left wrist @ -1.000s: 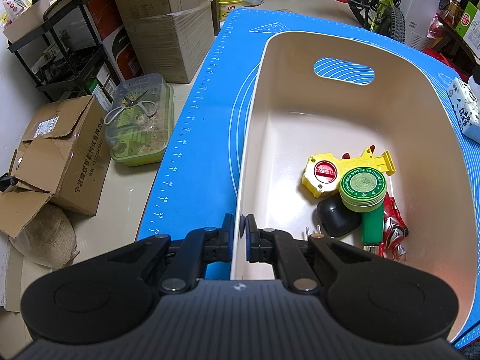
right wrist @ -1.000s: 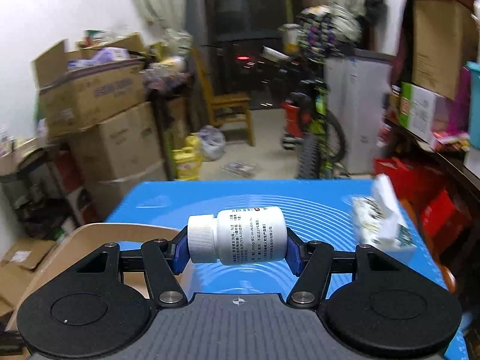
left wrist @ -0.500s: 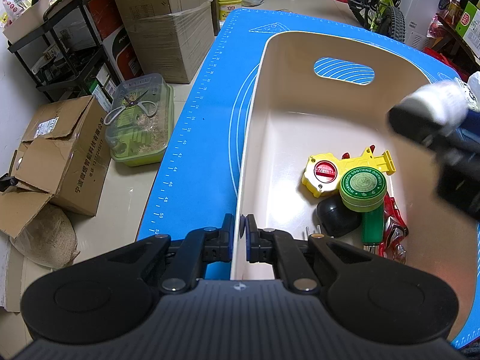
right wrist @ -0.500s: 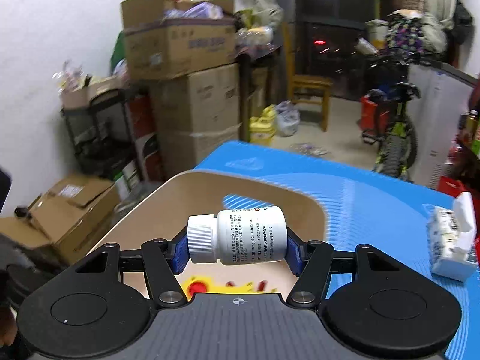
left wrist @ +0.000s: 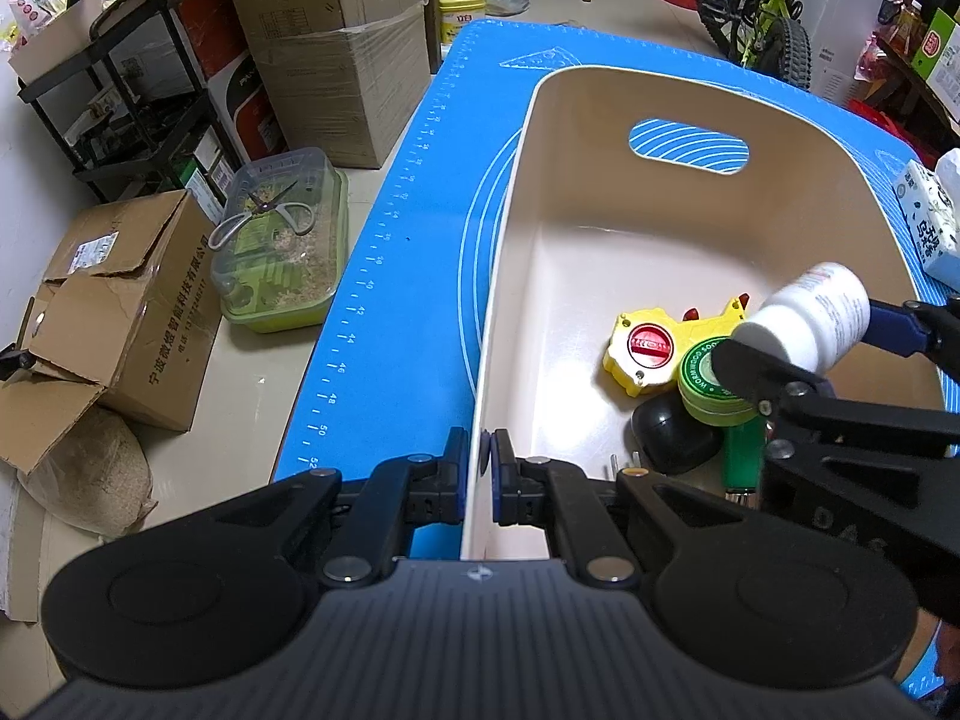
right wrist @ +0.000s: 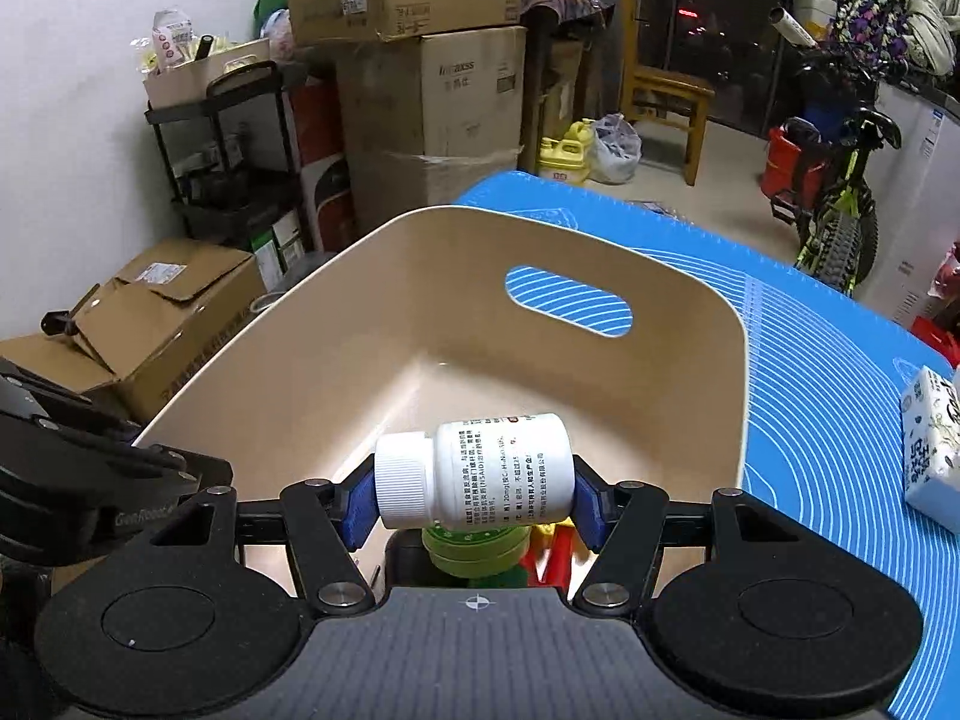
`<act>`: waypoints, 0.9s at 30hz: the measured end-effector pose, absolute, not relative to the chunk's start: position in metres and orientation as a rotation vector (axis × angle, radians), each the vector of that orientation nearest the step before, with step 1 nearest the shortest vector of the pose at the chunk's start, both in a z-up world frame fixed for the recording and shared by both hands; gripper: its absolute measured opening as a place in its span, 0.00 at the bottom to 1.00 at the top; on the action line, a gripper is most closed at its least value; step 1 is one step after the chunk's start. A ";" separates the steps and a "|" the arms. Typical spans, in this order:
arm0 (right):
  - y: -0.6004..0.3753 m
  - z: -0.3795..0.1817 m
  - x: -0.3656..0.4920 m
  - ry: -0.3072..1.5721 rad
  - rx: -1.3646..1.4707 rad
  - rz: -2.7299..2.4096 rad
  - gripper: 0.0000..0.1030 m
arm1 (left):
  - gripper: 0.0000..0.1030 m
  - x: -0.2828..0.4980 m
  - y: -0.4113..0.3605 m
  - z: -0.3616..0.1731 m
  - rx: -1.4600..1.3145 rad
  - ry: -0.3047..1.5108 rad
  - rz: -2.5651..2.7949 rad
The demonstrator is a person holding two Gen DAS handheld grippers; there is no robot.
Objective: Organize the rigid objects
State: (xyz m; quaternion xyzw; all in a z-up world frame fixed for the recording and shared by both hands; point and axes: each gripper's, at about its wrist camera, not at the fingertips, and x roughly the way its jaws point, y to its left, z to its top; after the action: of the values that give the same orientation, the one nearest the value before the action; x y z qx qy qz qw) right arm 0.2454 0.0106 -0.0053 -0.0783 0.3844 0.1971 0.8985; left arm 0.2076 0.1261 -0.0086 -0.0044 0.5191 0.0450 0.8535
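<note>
A white pill bottle [right wrist: 492, 474] lies crosswise and slightly tilted between the blue pads of my right gripper [right wrist: 474, 504]. The jaws are opening, and both pads still touch the bottle's ends. In the left wrist view the bottle [left wrist: 810, 318] hangs inside the beige bin [left wrist: 660, 96], above a yellow tape measure [left wrist: 648, 351] and a green round tin [left wrist: 708, 384]. A black object [left wrist: 672, 438] and a green-handled tool [left wrist: 744, 456] lie beside them on the bin floor. My left gripper [left wrist: 479, 465] is shut on the bin's near rim.
The bin stands on a blue mat [left wrist: 408, 300] that covers the table. A tissue pack [right wrist: 930, 438] lies on the mat right of the bin. On the floor to the left are cardboard boxes [left wrist: 120, 312] and a plastic container with scissors [left wrist: 282, 246].
My right gripper swung left and down with the bottle, from above the mat to inside the bin. The bottle now sits tilted between the pads. My left gripper kept still.
</note>
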 end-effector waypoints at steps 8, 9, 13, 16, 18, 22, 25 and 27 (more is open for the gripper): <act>-0.013 0.026 0.224 0.717 -0.085 0.351 0.86 | 0.70 0.193 0.126 0.016 -0.050 0.992 0.114; -0.018 0.030 0.221 0.709 -0.071 0.339 0.90 | 0.71 0.190 0.124 0.021 -0.048 0.975 0.120; -0.043 0.046 0.202 0.684 -0.031 0.287 0.94 | 0.72 0.179 0.114 0.040 -0.058 0.937 0.102; -0.060 0.056 0.186 0.672 -0.022 0.247 0.95 | 0.74 0.167 0.103 0.056 -0.054 0.900 0.092; -0.073 0.063 0.175 0.662 -0.010 0.218 0.96 | 0.76 0.158 0.094 0.067 -0.046 0.879 0.077; -0.098 0.078 0.152 0.646 0.034 0.163 0.97 | 0.76 0.137 0.080 0.083 -0.027 0.836 0.050; -0.113 0.088 0.134 0.630 0.050 0.135 0.97 | 0.78 0.117 0.068 0.096 -0.023 0.788 0.033; -0.122 0.095 0.121 0.619 0.046 0.117 0.98 | 0.80 0.104 0.061 0.102 -0.021 0.766 0.023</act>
State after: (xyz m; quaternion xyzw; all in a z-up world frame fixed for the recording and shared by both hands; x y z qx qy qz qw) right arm 0.1206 -0.1217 0.0946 0.0226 0.3043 0.0576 0.9506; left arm 0.1041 0.0612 0.1020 -0.0105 0.3738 0.0114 0.9274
